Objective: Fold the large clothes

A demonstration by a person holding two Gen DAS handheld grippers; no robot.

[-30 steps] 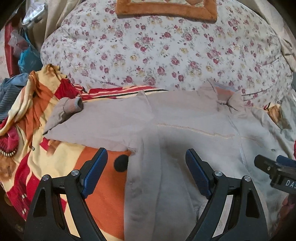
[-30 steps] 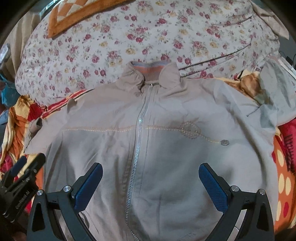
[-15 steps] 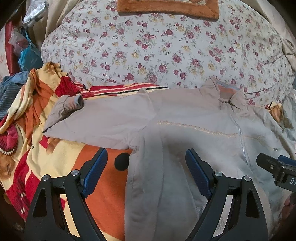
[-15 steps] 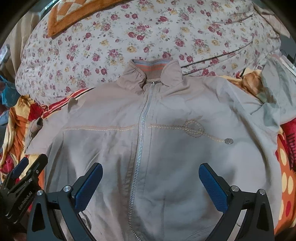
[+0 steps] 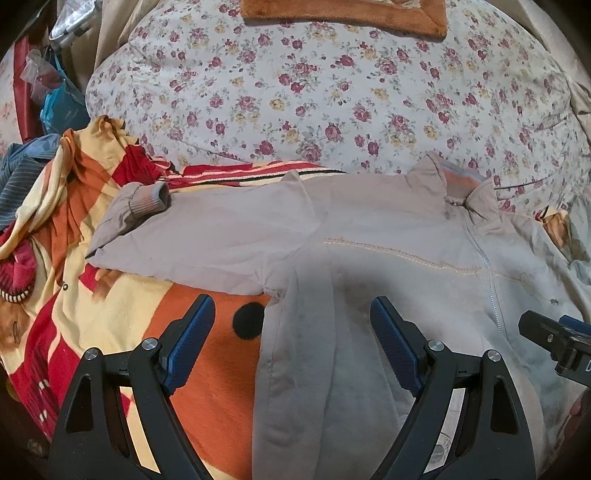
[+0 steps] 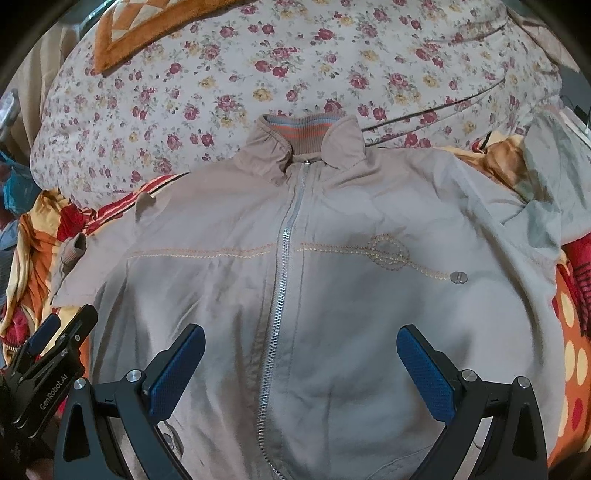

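Note:
A beige zip jacket (image 6: 332, 295) lies front up on the bed, collar away from me, zipper closed. In the left wrist view the jacket (image 5: 369, 258) spreads right, its left sleeve (image 5: 192, 236) stretched out sideways with the ribbed cuff (image 5: 147, 201) folded back. My left gripper (image 5: 291, 339) hovers open over the jacket's left side seam below the armpit. My right gripper (image 6: 301, 362) hangs open above the lower front, straddling the zipper. Nothing sits between either pair of blue pads. The right sleeve (image 6: 546, 206) bunches at the far right.
A floral duvet (image 5: 332, 92) mounds behind the collar, with an orange-edged cloth (image 5: 343, 14) on top. An orange, red and yellow blanket (image 5: 110, 306) lies under the jacket. Blue fabric and bags (image 5: 55, 103) crowd the far left.
Both cameras have drifted slightly back and down, so the jacket sits a little lower in each view. The jaws stay wide and the jacket has not moved.

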